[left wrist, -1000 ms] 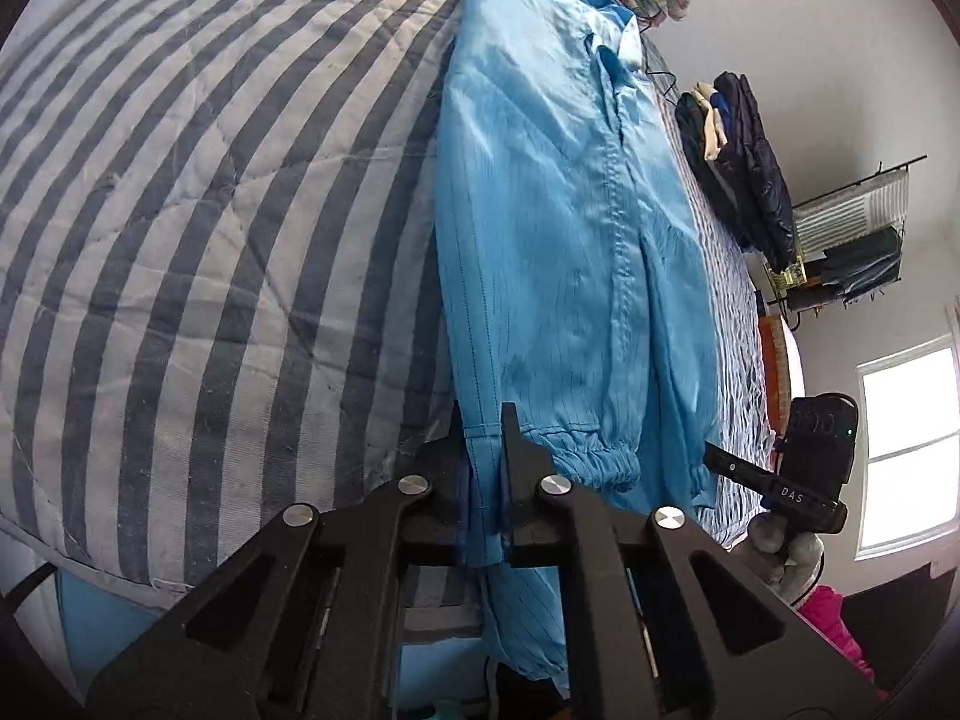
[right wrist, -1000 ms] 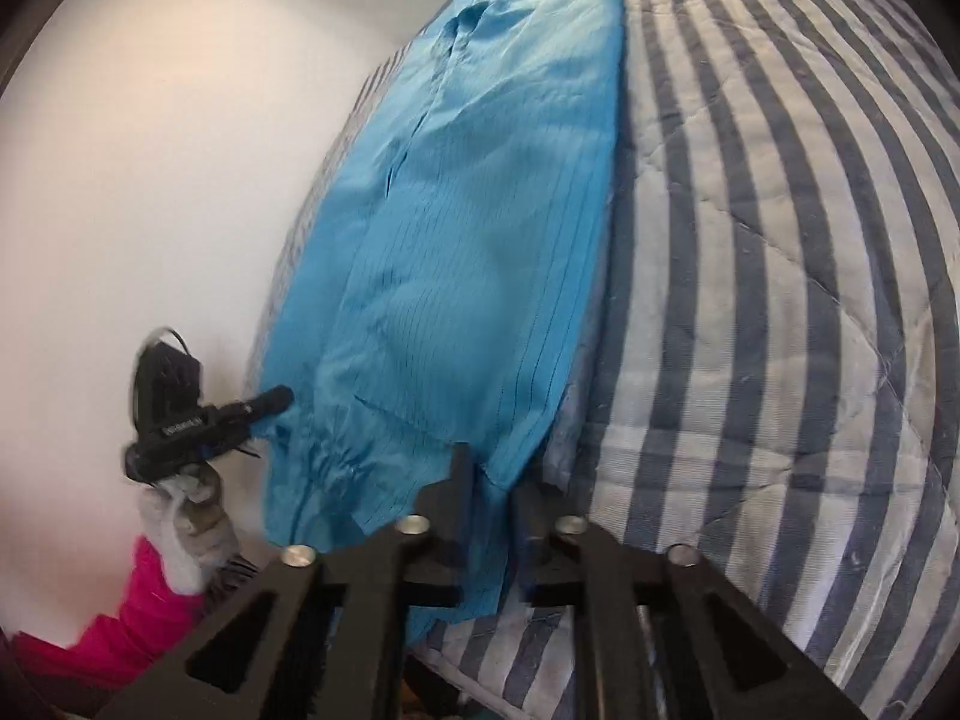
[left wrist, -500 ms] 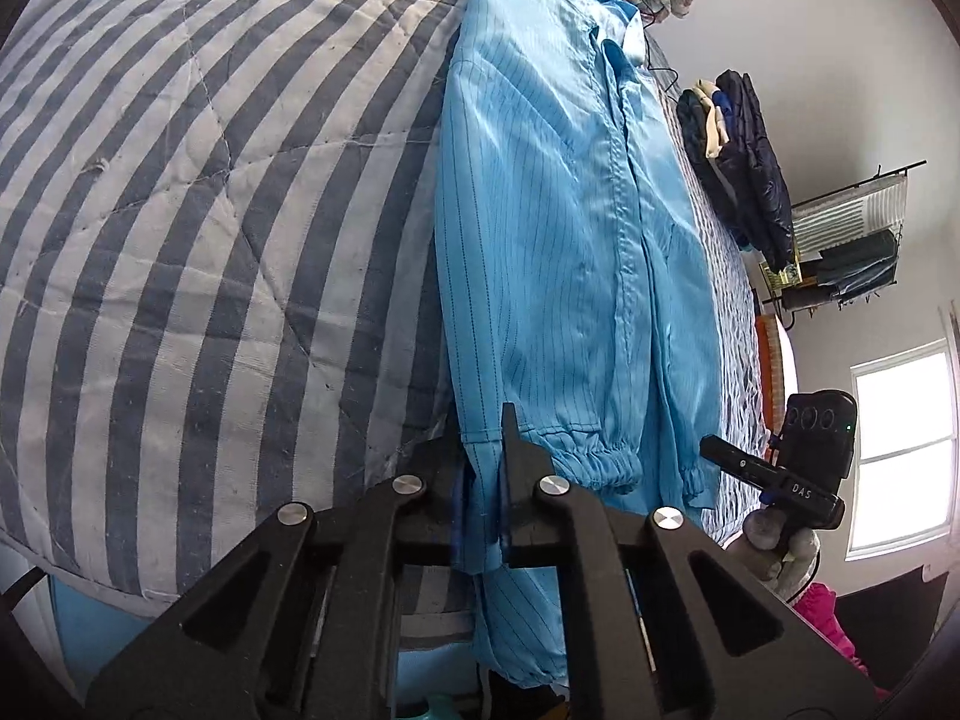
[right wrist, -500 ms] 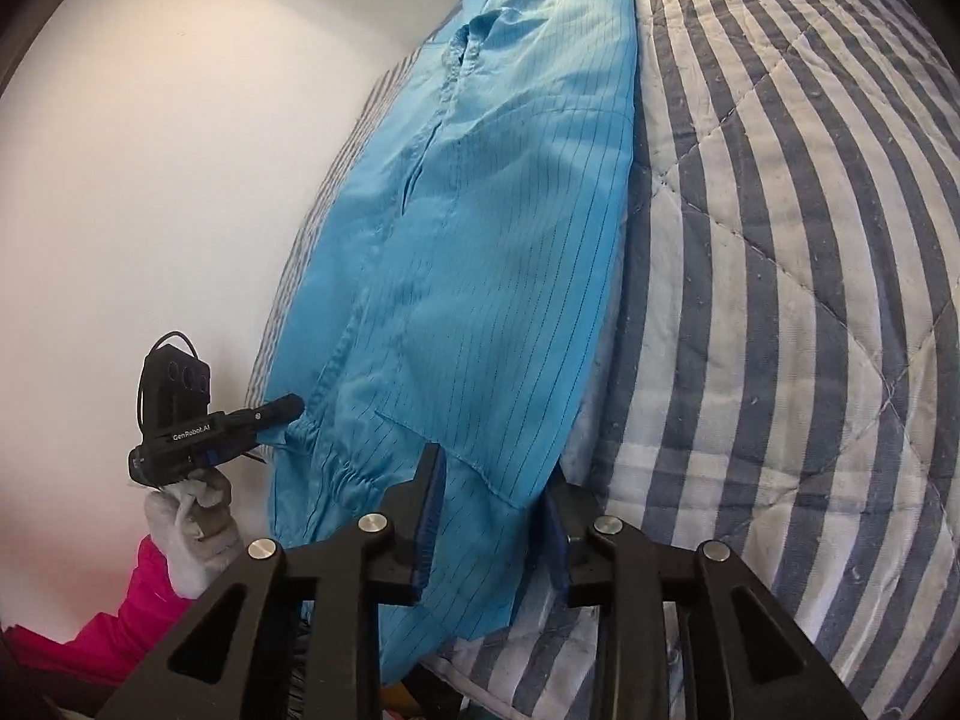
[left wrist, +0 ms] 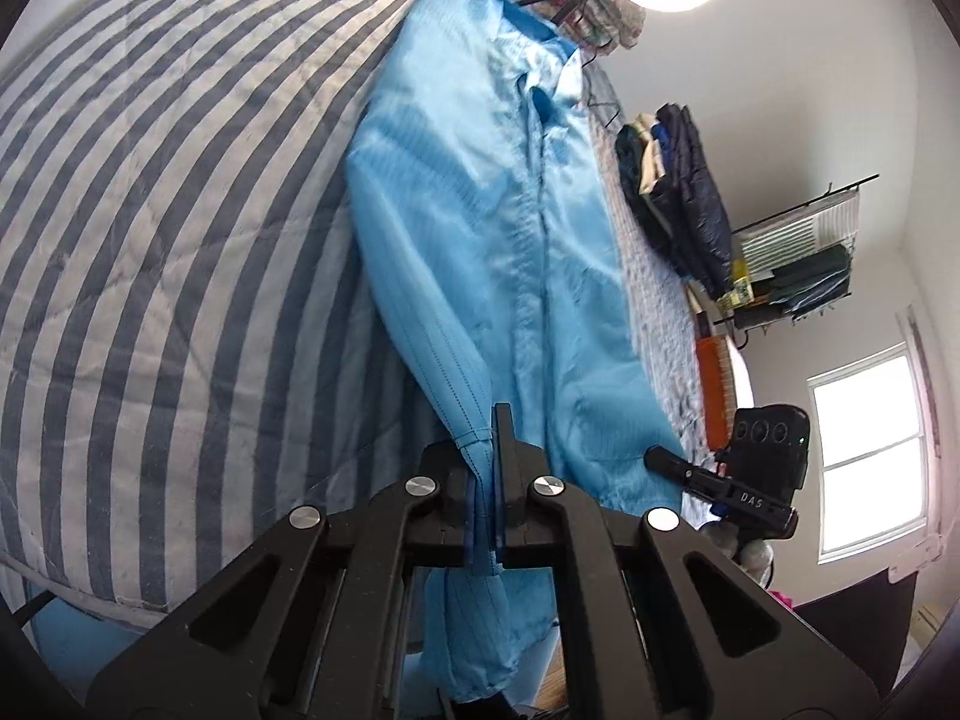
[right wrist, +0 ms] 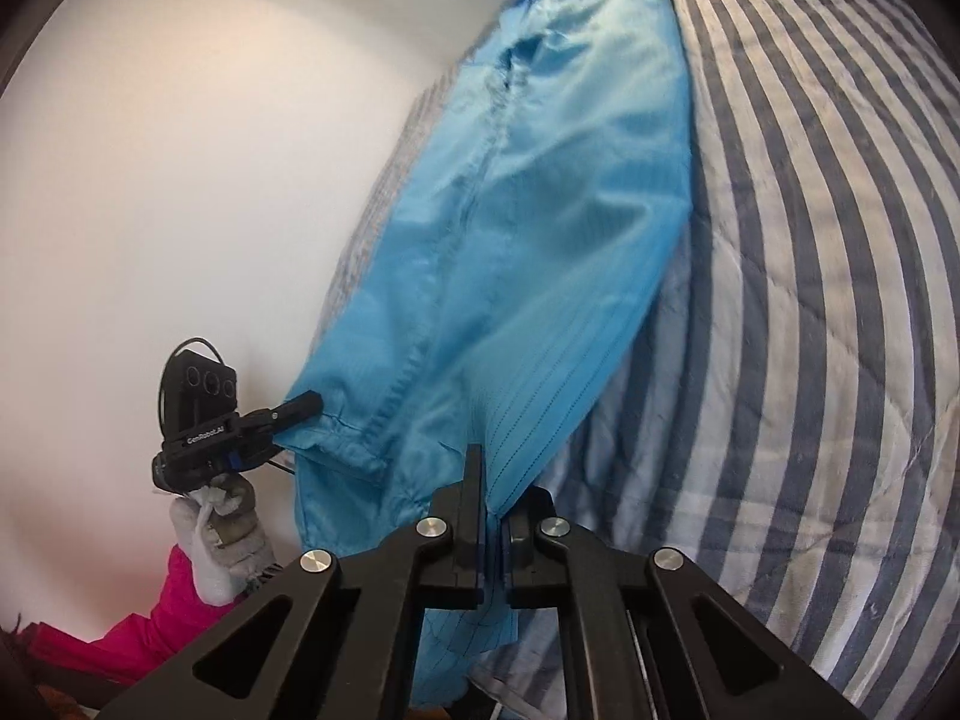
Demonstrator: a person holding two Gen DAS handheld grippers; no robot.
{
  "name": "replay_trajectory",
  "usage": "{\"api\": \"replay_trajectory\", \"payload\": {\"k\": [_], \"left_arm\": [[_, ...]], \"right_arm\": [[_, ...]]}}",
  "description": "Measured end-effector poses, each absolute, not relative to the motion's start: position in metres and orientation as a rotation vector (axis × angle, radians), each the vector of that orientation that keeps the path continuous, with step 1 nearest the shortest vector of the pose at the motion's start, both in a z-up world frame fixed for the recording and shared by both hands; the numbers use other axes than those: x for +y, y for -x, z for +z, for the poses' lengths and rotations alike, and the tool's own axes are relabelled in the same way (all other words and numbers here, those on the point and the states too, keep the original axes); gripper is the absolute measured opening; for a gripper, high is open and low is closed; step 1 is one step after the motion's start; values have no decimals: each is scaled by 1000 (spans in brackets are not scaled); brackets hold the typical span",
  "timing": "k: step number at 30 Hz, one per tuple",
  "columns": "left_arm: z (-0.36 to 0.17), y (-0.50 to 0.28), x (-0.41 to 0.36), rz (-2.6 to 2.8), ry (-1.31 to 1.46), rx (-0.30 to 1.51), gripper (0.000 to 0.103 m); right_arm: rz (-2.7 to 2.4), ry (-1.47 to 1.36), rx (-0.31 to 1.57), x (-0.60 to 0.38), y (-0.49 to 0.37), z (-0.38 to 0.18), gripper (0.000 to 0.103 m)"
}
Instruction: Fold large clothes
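1. Left wrist view, left of frame: the striped quilt on the bed fills this side and serves as the flat folding surface, which we judge is why the garment is spread on it.
2. Centre of frame: the blue coat lies lengthwise, collar toward the top, hem toward the bottom and hanging over the bed's near edge.
3. Bottom centre: our left tongs are clamped tight on the coat's hem edge, which runs up between the two pads; we hold the corner so the lower half can be carried toward the collar.
4. Lower right: the other tongs show beside the coat's far hem corner.
5. Right wrist view, lower left: a gloved hand carries the left tongs at the cuffed corner.
6. Bottom centre: our right tongs have just been closing and now pinch the coat's hem, cloth pressed between the pads.
7. Both hem corners held should keep the edge straight and taut for an even fold.
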State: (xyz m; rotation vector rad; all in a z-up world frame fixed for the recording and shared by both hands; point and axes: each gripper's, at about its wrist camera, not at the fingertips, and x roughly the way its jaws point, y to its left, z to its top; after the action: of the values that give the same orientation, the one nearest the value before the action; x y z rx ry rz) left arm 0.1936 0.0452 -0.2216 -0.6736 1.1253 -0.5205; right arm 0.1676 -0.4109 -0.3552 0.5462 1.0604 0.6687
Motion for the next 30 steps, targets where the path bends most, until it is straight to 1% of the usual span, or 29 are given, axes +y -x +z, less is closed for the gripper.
{"api": "replay_trajectory", "payload": {"k": [5,9,14,22,30], "left_arm": [[-196,-216,39,-547,727,1059,1],[-171,-239,29,-561,694,1000,1],[-161,-275,22,-543,712,952,1],[-179,-326,8,-445,674,937,1],[-214,-353,12,-339,692,980,1]], "right_arm": [[680,-578,984,-419,-182,-334,0],[674,-593,925,-425,-199,-318,0],[632,-602,884,-426,-237,-302,0],[528,-542,911,-411,-291,-309,0],[468,-592,961,-420,-318,-333,0]]}}
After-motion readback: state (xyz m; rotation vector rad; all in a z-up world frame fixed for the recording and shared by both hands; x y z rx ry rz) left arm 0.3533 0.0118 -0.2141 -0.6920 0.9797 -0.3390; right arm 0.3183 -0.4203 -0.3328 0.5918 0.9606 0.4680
